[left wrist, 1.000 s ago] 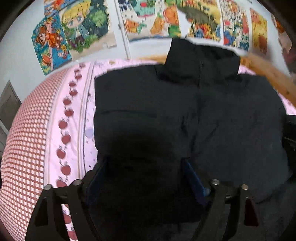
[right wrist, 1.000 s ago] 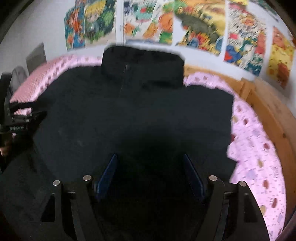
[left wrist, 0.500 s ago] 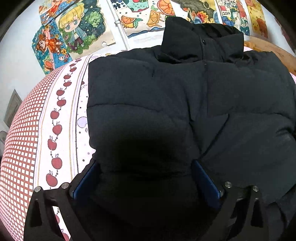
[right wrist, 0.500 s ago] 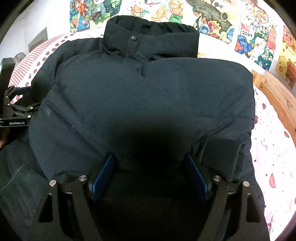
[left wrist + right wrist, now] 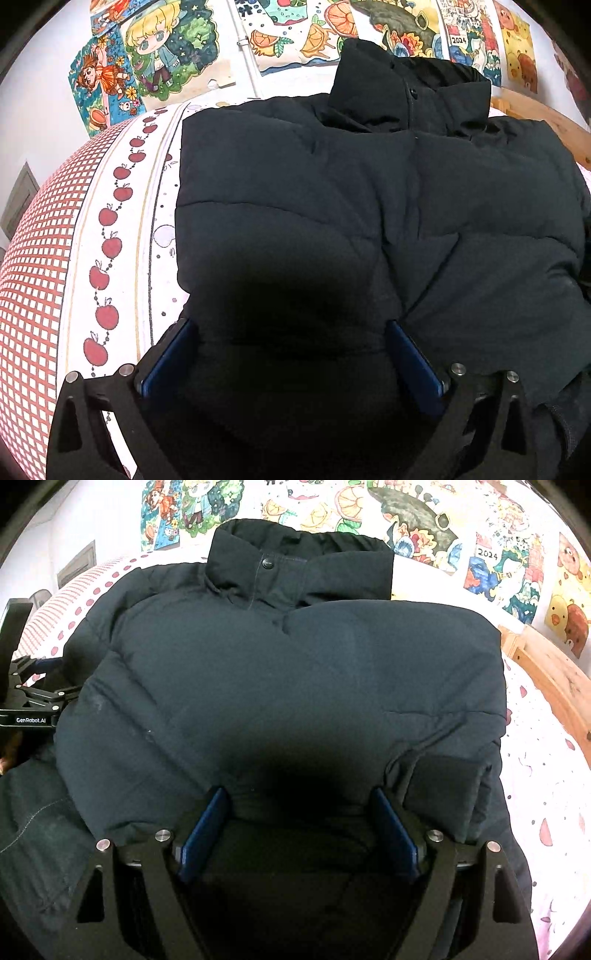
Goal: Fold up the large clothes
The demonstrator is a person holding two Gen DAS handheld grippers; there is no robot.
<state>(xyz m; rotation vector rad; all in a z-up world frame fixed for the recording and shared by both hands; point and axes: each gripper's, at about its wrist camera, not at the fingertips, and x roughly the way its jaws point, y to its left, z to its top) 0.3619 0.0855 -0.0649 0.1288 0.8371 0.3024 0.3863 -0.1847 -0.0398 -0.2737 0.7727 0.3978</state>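
Black puffer jacket (image 5: 288,686) lies flat on the bed sheet (image 5: 122,236), collar toward the poster wall (image 5: 162,55), both side panels already folded inward over the chest. Left gripper (image 5: 291,354) sits at the jacket's near hem, jaws spread wide, fabric between the pads but not pinched. Right gripper (image 5: 299,830) is at the same near hem, jaws apart, nothing clamped. Looks like the release after the side folds. Next move likely calls for closing on the hem and carrying it toward the collar.
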